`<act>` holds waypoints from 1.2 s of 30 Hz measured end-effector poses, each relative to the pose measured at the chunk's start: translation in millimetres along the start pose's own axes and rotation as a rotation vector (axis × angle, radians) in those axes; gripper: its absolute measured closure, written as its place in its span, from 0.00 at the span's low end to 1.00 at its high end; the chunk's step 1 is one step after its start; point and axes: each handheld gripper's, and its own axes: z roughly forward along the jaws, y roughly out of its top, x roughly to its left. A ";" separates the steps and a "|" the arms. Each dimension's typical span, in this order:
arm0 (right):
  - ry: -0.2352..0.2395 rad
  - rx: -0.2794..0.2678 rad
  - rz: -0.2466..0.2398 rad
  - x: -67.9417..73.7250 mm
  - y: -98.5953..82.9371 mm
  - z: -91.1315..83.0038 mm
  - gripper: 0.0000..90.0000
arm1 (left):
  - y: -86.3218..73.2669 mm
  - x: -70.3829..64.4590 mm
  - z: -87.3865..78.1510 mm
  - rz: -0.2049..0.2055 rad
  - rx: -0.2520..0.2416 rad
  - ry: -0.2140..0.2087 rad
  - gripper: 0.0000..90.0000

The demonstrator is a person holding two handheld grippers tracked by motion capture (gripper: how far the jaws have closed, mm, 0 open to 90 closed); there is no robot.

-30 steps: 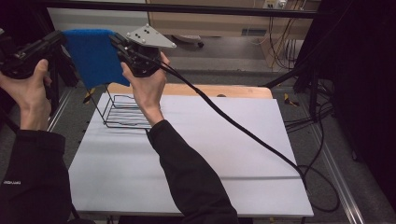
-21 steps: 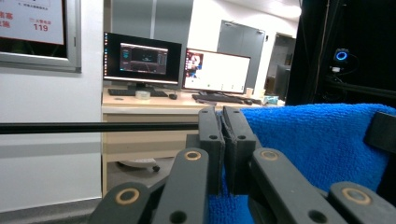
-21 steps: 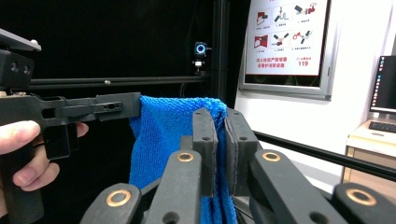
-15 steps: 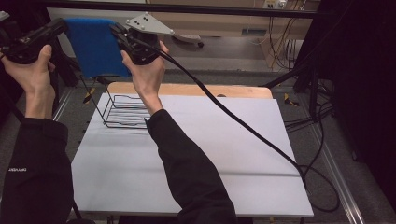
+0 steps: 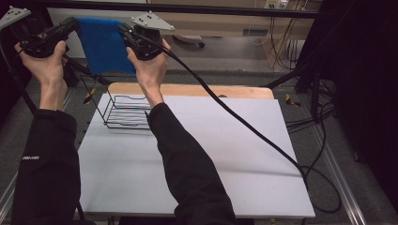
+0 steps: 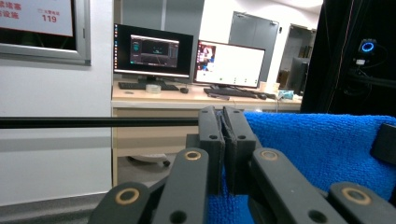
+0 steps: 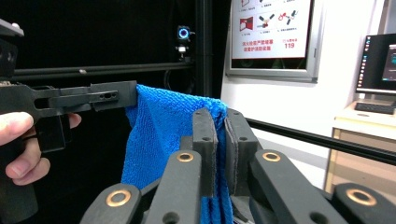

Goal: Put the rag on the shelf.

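A blue towel point(image 5: 104, 44) is held stretched high above the surface point(image 5: 234, 154), clamped at its upper corners by left claw point(image 5: 74, 24) and right claw point(image 5: 123, 29), apparently for hanging over the wire rack point(image 5: 123, 111).

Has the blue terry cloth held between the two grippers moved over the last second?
Yes. The blue terry cloth has risen and gone farther from the person, away from the black wire rack on the table; earlier its lower edge hung nearer the rack.

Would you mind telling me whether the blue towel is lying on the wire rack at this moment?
No, the blue towel hangs in the air between the left gripper and right gripper, well above the wire rack.
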 end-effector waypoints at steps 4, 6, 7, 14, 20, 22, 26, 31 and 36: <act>-0.002 0.008 0.003 -1.7 -4.7 1.2 0.94 | -4.6 2.9 3.7 -0.013 0.004 -0.012 0.97; -0.004 0.023 0.006 -2.5 -7.8 2.0 0.94 | -6.9 2.8 5.2 0.000 0.017 -0.006 0.97; -0.006 0.030 0.003 -2.7 -9.3 2.4 0.94 | -8.3 2.7 5.6 0.001 0.018 -0.003 0.97; -0.008 0.052 0.022 -5.5 -21.4 0.3 0.94 | -18.4 2.3 6.9 0.012 0.042 -0.011 0.97; -0.016 0.063 0.024 -8.3 -27.5 -5.1 0.94 | -31.3 0.9 9.6 0.025 0.067 -0.024 0.97; -0.012 0.068 0.031 -9.6 -31.5 -6.4 0.94 | -35.5 0.2 8.3 0.029 0.070 -0.028 0.97; -0.008 0.083 0.038 -10.0 -40.4 -8.3 0.94 | -41.7 1.0 3.4 0.033 0.081 -0.040 0.97; 0.006 0.095 0.044 -7.1 -48.1 -9.2 0.94 | -44.2 1.7 -6.6 0.046 0.079 -0.054 0.97; 0.014 0.095 0.056 -4.9 -53.9 -10.6 0.94 | -47.8 3.0 -17.1 0.052 0.093 -0.073 0.97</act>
